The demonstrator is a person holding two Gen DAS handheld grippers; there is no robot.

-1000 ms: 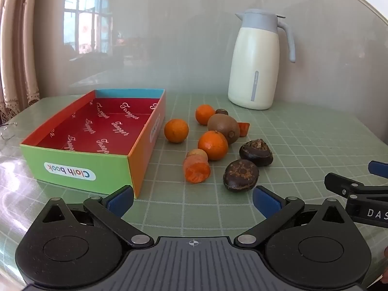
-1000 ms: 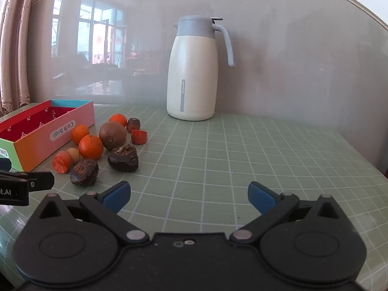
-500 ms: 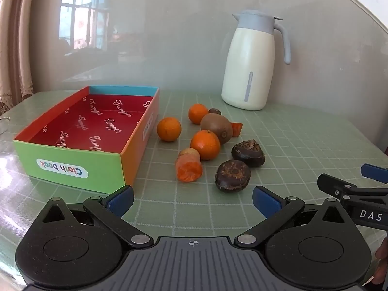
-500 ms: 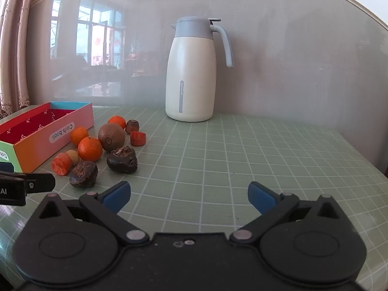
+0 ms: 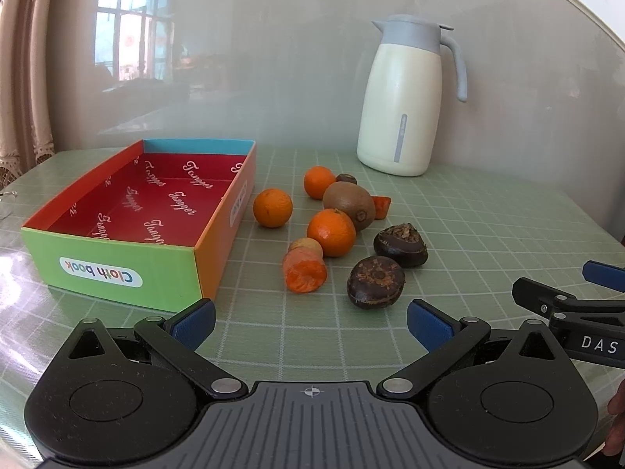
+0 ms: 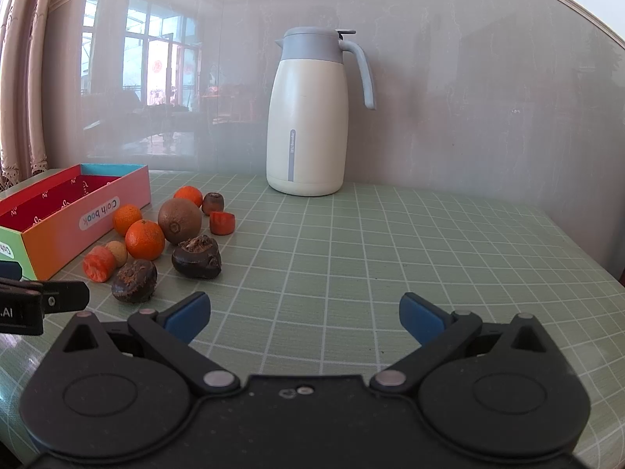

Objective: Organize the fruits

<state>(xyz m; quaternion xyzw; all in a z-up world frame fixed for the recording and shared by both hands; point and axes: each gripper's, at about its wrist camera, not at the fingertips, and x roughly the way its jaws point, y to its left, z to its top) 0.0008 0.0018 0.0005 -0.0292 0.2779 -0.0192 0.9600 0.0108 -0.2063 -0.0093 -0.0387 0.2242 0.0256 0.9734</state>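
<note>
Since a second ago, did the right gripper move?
Yes. The right gripper crept forward and left: the jug looks slightly larger and sits further right in its view.

Two low fisheye views are looking forward across a green gridded table (image 5: 488, 215). The left wrist view is sitting close to the fruit pile (image 5: 336, 230), mid-frame. The right wrist view is showing the same pile (image 6: 164, 234) at lower left. Both are sharing the white jug (image 6: 312, 117).

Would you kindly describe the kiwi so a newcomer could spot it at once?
Start at the tall cream jug with grey lid on the green checked table. In the fruit cluster before it lies the brown fuzzy oval kiwi, the largest piece, matte beside glossy oranges.
</note>
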